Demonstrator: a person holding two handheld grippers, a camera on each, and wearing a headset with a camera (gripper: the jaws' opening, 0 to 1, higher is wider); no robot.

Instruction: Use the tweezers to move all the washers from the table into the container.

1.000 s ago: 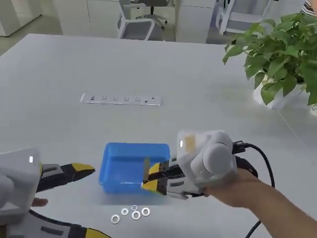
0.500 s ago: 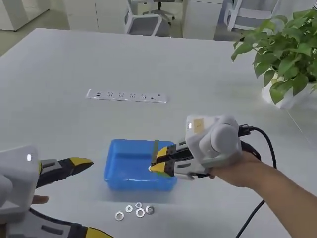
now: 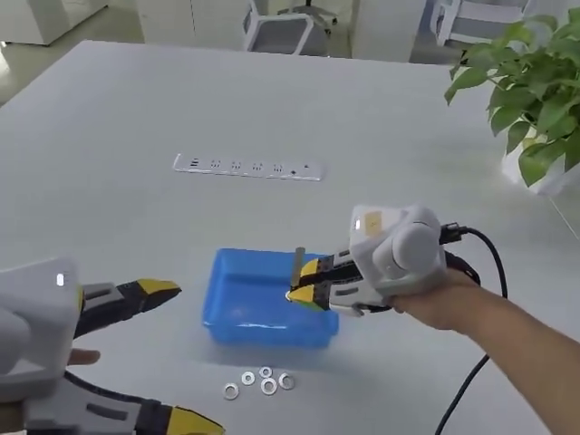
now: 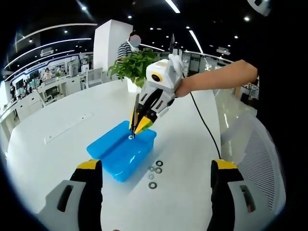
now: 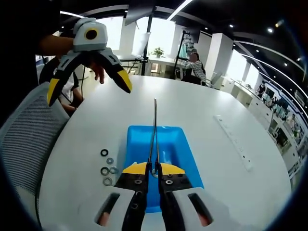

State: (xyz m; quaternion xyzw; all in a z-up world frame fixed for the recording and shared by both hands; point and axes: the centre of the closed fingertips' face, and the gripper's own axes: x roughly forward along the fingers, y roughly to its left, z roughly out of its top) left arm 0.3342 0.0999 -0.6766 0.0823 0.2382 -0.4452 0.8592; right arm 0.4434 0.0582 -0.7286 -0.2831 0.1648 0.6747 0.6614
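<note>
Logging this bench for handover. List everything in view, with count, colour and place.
table: one, pale grey, under everything
container: one, blue, near side of table
washers: five, silvery, loose on table just in front of container
tweezers: one, grey metal, tips over container
power strip: one, white, on table beyond container
plant: one, green, far right of table
chairs: at least two, pale, beyond table
right gripper: yellow-tipped, shut on tweezers
left gripper: yellow-tipped, open, left of container
</note>
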